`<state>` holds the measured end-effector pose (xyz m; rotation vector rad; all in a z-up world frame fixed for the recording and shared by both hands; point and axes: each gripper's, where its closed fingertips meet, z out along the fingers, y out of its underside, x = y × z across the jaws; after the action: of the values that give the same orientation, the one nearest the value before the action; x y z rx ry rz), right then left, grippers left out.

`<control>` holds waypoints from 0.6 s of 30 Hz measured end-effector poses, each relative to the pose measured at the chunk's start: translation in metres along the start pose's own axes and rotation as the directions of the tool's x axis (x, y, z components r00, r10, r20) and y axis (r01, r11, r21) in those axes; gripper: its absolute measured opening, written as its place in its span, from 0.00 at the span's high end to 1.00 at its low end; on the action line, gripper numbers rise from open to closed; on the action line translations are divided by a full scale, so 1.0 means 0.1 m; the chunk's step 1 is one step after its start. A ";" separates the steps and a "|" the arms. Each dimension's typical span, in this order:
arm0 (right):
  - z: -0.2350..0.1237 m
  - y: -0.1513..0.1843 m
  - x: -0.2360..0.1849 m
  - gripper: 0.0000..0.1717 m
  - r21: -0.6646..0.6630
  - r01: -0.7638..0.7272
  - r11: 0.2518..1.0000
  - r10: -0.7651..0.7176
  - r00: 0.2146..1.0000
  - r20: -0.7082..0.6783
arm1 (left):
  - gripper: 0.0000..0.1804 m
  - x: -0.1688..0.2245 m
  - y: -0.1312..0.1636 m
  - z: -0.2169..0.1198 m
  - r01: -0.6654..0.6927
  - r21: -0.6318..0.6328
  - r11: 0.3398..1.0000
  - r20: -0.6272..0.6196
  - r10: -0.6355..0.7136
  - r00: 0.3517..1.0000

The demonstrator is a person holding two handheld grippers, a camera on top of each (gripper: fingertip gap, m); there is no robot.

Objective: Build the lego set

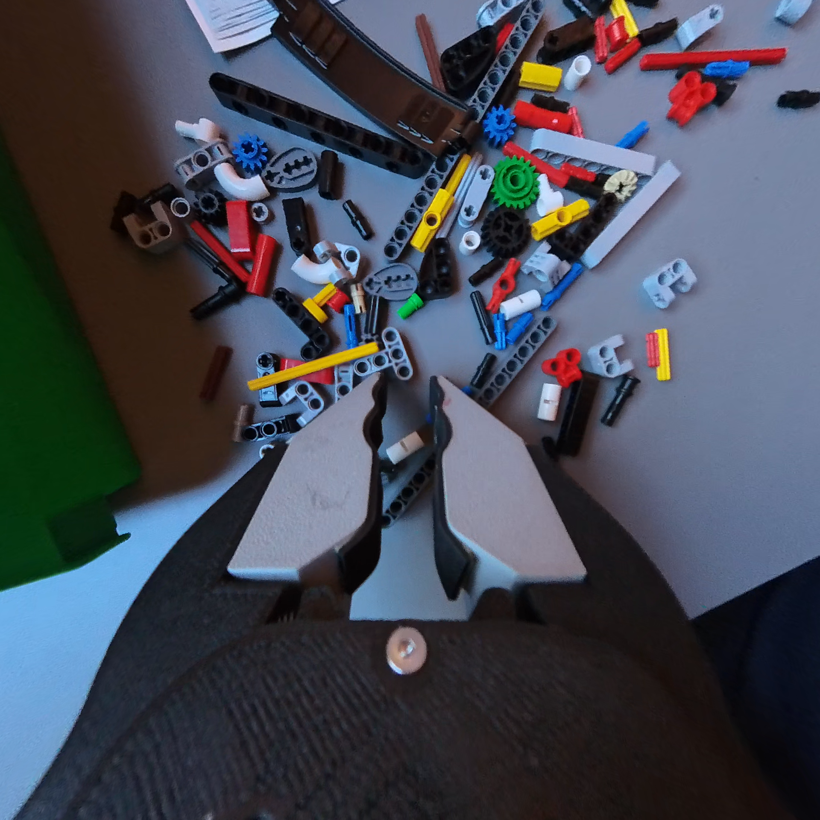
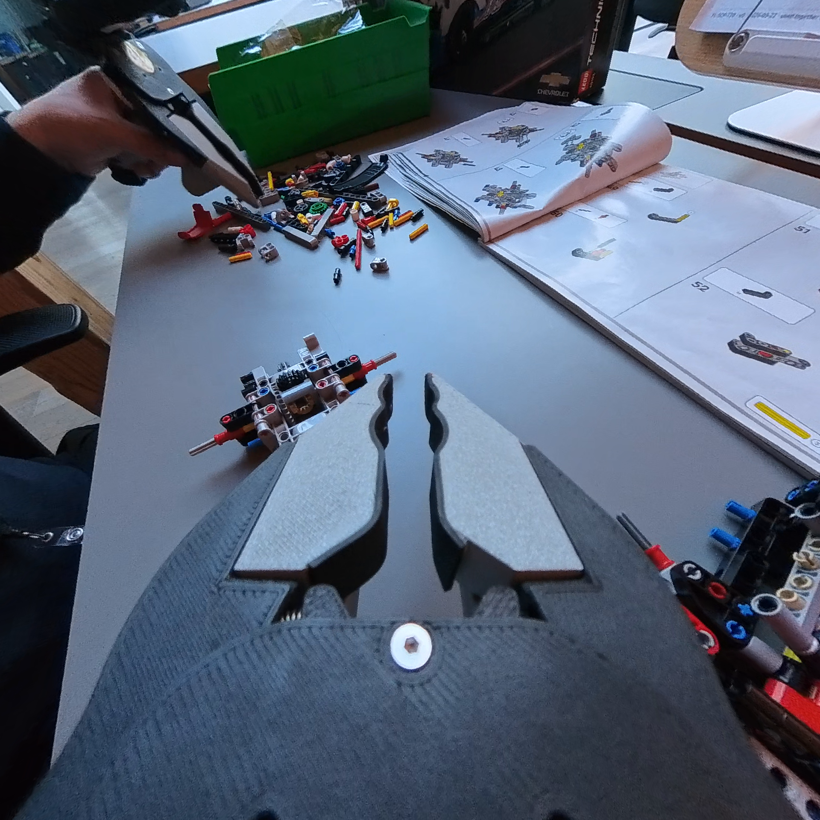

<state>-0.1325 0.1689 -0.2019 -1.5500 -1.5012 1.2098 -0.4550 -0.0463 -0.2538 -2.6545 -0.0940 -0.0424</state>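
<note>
Tongs (image 1: pixel 408 386) parted (both) over loose bricks (image 1: pixel 381 275).

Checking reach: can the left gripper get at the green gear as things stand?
Probably yes: the left gripper hangs open over the pile, and the green gear lies uncovered, though tightly crowded by neighbouring parts.

This looks like an office or hobby work area set up for building a toy construction set. A wide grey bench (image 2: pixel 488 337) carries a scatter of small plastic building parts (image 2: pixel 310 208), an open instruction booklet (image 2: pixel 621 230) with step diagrams, a green plastic bin (image 2: pixel 328 93) and a dark product box (image 2: pixel 523 49). A partly built assembly (image 2: pixel 288 395) sits on the bench. The padded armrest of a desk chair (image 2: pixel 40 328) shows at the left edge, above a wooden floor (image 2: pixel 71 355).
</note>
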 end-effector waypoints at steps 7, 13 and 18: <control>0.00 -0.01 -0.02 0.94 0.010 0.010 1.000 -0.011 1.000 0.008 | 0.98 -0.09 -0.03 0.02 0.015 0.006 1.000 0.046 -0.015 0.999; 0.00 -0.02 -0.05 0.94 0.013 0.026 1.000 -0.026 1.000 0.010 | 0.98 -0.05 0.02 -0.03 0.003 -0.005 1.000 0.036 -0.003 0.999; 0.00 -0.01 -0.07 0.94 0.010 0.035 0.999 -0.035 0.999 0.010 | 0.98 0.07 0.00 -0.17 -0.022 0.027 0.999 0.032 0.021 0.999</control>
<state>-0.1327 0.1626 -0.1998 -1.5073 -1.5206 1.2045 -0.4485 -0.0538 -0.2381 -2.6292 -0.0762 0.0083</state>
